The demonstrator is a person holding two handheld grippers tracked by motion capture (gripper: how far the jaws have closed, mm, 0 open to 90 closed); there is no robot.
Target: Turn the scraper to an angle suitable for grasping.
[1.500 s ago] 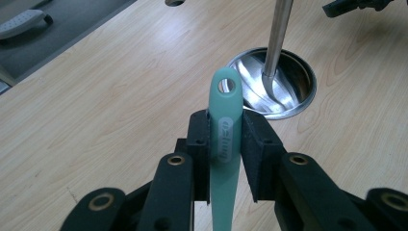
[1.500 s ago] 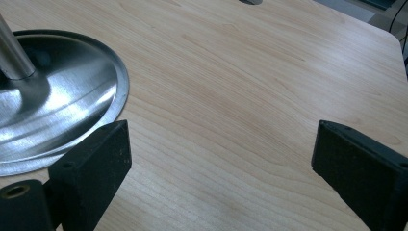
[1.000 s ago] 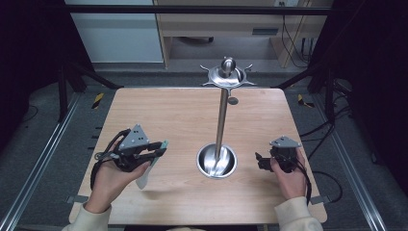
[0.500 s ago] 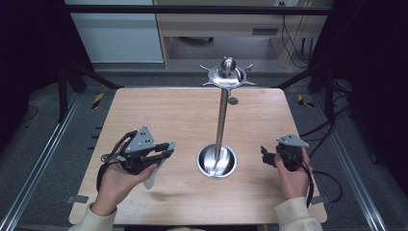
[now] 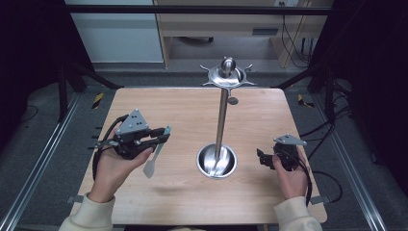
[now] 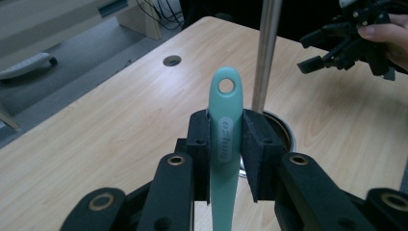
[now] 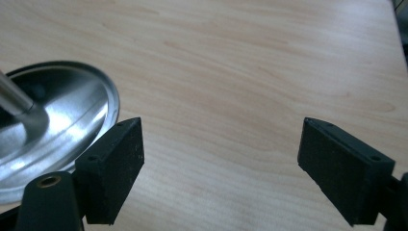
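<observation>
The left gripper (image 5: 161, 136) is clamped on a mint-green spatula (image 6: 224, 144). Its handle sits squarely between the two pads (image 6: 199, 149), and the end with the hanging hole sticks out beyond the fingertips, while the pale blade hangs below them above the table (image 5: 183, 115). Further right stands the metal stand (image 5: 220, 130), just beyond the fingers. The right gripper (image 7: 221, 168) has its fingers spread wide with nothing between them, close to the stand's round base.

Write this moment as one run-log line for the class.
left gripper: shut on spatula, lifted | right gripper: open, beside stand base | hooks: bare
</observation>
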